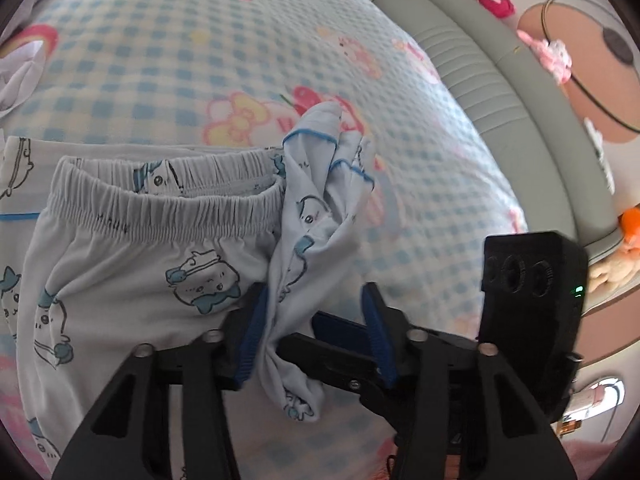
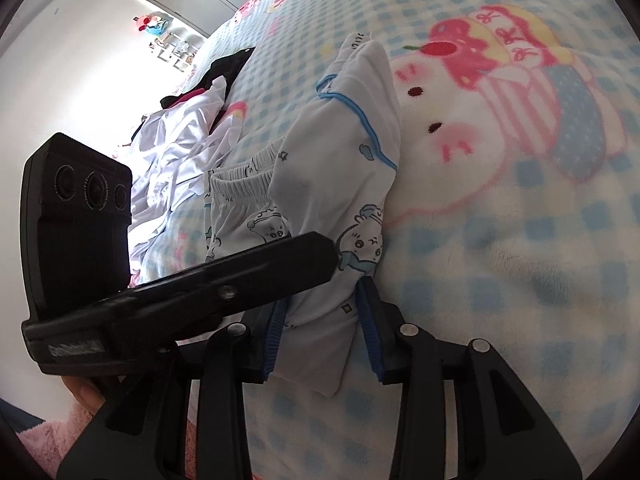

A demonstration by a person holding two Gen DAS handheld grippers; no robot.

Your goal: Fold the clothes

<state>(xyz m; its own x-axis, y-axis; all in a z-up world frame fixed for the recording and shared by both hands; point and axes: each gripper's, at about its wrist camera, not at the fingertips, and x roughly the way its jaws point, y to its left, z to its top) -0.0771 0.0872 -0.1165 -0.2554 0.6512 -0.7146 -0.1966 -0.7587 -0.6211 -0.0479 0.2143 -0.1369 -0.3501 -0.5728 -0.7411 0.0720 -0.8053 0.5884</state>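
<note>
A home bedroom. Ahead of both grippers spreads a bed under a blue-checked fleece blanket [image 1: 180,48] printed with pink cartoon bunnies and flowers. Right of the left gripper runs a padded grey headboard [image 1: 472,64] with plush toys [image 1: 548,54] beyond it. Left of the right gripper lies a heap of loose clothes [image 2: 180,136] before a white wall [image 2: 72,40].

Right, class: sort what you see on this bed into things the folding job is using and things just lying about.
In use:
printed pyjama shorts
left gripper
right gripper

Lying about:
white garment pile
black garment
checked blanket
plush toys
</note>
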